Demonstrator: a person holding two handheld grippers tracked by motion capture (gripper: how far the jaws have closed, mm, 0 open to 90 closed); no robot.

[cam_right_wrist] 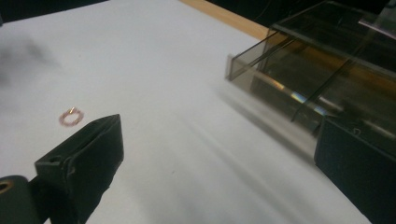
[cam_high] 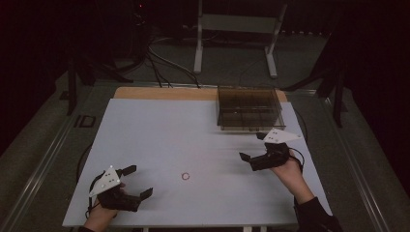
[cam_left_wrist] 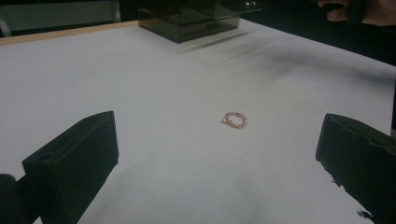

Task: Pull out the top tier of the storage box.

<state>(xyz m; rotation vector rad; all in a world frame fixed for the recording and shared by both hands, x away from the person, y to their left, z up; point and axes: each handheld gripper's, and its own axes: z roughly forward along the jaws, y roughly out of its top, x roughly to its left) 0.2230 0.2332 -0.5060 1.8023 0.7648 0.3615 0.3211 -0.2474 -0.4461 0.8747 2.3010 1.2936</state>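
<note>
A small pink bead bracelet (cam_high: 185, 176) lies flat on the white counter (cam_high: 159, 135), between the two hands and touched by neither. The left tongs (cam_high: 138, 181) rest near the front edge, jaws spread wide and empty. The right tongs (cam_high: 251, 152) hover just in front of a smoky clear plastic box (cam_high: 247, 107), jaws likewise wide apart and holding nothing.

A small pink beaded bracelet (cam_high: 185, 176) lies flat on the white table top (cam_high: 169, 130), a closed ring with a few pale and gold beads. It rests alone toward the near side, well apart from the smoky clear plastic box (cam_high: 248, 107) at the far edge.
</note>
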